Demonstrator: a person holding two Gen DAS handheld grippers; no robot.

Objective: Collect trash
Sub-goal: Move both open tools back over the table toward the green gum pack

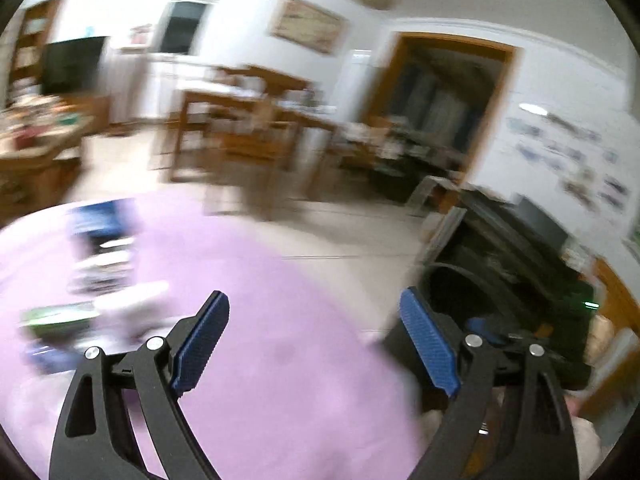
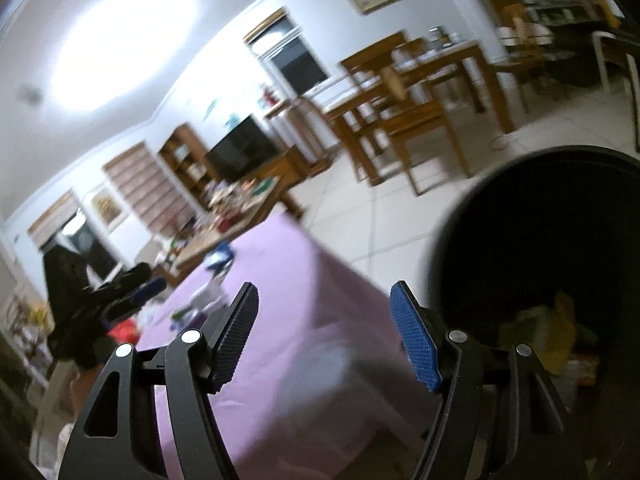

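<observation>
The right gripper [image 2: 324,336] hangs wide apart and empty between a purple cloth [image 2: 288,300] and a black bin [image 2: 540,240] holding trash [image 2: 556,332].

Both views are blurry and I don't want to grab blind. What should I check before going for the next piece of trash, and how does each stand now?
1. Left tongs free: ok, open, nothing between them.
2. Right tongs free: ok, open and empty.
3. Black bin ready: ok, its mouth is open beside the purple cloth, with a yellow bag already inside.
4. Trash left on the cloth: ok, blurred items lie at its far left.
5. What those items are: cannot tell, motion blur.
6. Tongs lined up on a target: not ok, left tongs sit over bare cloth.
</observation>
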